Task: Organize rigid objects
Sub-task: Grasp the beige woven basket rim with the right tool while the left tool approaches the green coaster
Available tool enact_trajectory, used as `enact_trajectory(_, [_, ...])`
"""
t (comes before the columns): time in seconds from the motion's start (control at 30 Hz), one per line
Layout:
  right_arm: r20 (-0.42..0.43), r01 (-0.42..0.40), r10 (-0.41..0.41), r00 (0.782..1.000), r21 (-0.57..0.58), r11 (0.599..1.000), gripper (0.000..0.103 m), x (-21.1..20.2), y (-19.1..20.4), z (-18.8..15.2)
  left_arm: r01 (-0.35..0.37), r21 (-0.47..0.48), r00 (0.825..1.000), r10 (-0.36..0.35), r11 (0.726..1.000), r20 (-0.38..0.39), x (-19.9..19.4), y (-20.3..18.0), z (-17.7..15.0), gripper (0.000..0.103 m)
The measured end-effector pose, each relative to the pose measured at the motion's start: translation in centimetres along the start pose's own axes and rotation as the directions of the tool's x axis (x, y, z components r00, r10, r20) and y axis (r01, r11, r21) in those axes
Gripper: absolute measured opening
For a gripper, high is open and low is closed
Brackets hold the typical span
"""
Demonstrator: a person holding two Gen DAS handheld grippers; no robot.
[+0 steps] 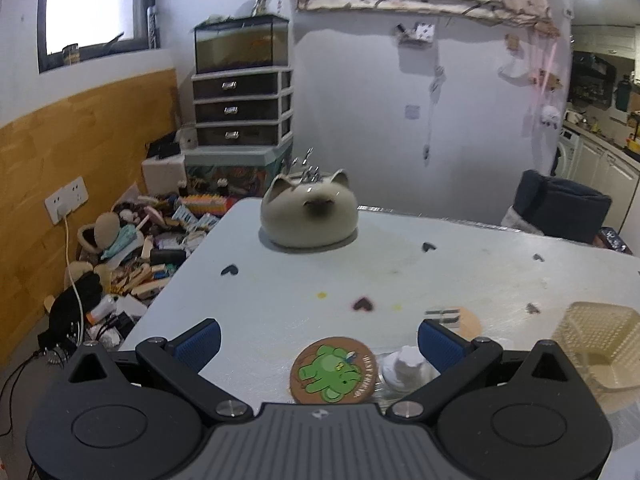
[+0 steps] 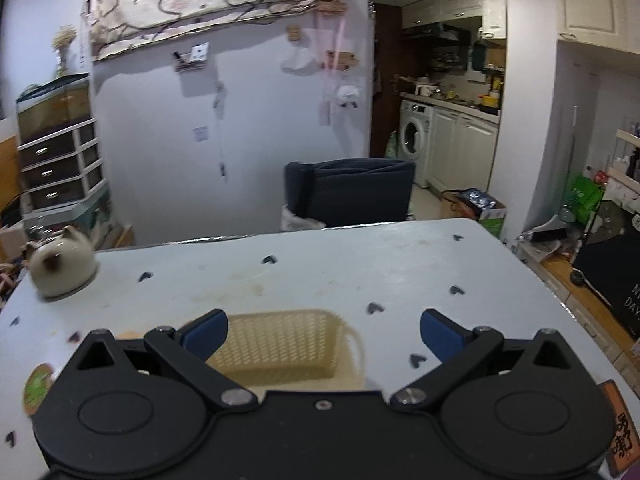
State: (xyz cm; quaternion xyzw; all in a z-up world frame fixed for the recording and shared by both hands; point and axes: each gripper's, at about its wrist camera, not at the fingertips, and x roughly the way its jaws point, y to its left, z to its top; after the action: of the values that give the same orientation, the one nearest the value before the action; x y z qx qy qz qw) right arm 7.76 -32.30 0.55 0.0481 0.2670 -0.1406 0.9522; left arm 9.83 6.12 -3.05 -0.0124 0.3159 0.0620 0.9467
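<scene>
Blue rubber pads line both grippers, and both sit spread wide with nothing between them. The left gripper [image 1: 319,342] hangs low over a pale table [image 1: 400,280]. Just ahead of it, between the fingers, lies a round coaster [image 1: 333,370] printed with a green cartoon animal. A small white figurine [image 1: 404,368] stands touching the coaster's right side, close to the right pad. Beyond that pad lies a small striped block [image 1: 442,314] on an orange disc; the blur makes it hard to say what it is. A cat-shaped ceramic pot [image 1: 309,212] sits well apart near the far edge.

The right gripper [image 2: 324,334] hovers over a cream plastic basket [image 2: 288,346], which looks empty. The same basket shows at the right edge of the left view, near the coaster and figurine. An orange card with dark lettering [image 2: 618,428] lies at the lower right.

Nothing is held, so the sorting seems to be at its start, with a first pick being lined up. The next move likely calls for the left gripper to drop lower and close on the coaster or figurine, then carry it right to the basket.
</scene>
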Motion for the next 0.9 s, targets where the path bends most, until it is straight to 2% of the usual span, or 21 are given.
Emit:
enact_trajectory(0.07, [-0.001,0.015,-0.015,1.0,0.014,1.0,0.103,1.2,-1.0,0.1,-0.003,-0.007,1.0,0.003,1.0,-0.026,1.4,0.5,-0.2,0.103])
enact_trajectory(0.2, [-0.076,0.052,-0.051,0.996,0.013,0.999,0.103,4.0,-2.1,0.2,0.011,-0.023,0.997,-0.013,1.0,-0.073,3.9,1.1,-0.7,0.103])
enact_trajectory(0.33, [-0.168,0.001,0.001,0.986,0.012,1.0,0.101,6.6,-2.7,-0.4,0.063,-0.044,0.99,-0.068,0.997,-0.125,6.4,1.5,-1.4,0.103])
enact_trajectory(0.4, [-0.209,-0.009,0.011,0.978,0.012,1.0,0.081,7.9,-2.6,-0.8,0.081,-0.043,0.985,-0.086,0.996,-0.146,7.4,1.6,-1.7,0.103])
enact_trajectory(0.5, [-0.252,-0.017,0.017,0.967,0.001,1.0,0.063,9.5,-2.2,-1.3,0.113,-0.071,0.975,-0.124,0.991,-0.185,8.8,2.1,-1.9,0.103])
enact_trajectory(0.53, [-0.261,-0.017,0.015,0.965,-0.003,1.0,0.061,9.9,-2.0,-1.4,0.129,-0.091,0.969,-0.145,0.987,-0.201,9.5,2.4,-2.1,0.103])
enact_trajectory(0.6, [-0.278,-0.019,0.018,0.961,-0.002,1.0,0.046,10.8,-1.8,-1.5,0.152,-0.115,0.958,-0.175,0.982,-0.226,10.4,2.9,-2.2,0.103])
enact_trajectory(0.67, [-0.291,-0.014,0.014,0.957,0.003,1.0,0.036,11.6,-1.8,-1.5,0.166,-0.131,0.95,-0.194,0.977,-0.243,11.2,3.1,-2.2,0.103])
enact_trajectory(0.9, [-0.306,0.046,-0.052,0.95,-0.027,0.999,0.013,12.8,-1.5,-1.1,0.25,-0.184,0.915,-0.294,0.951,-0.276,14.1,3.9,-2.5,0.103])
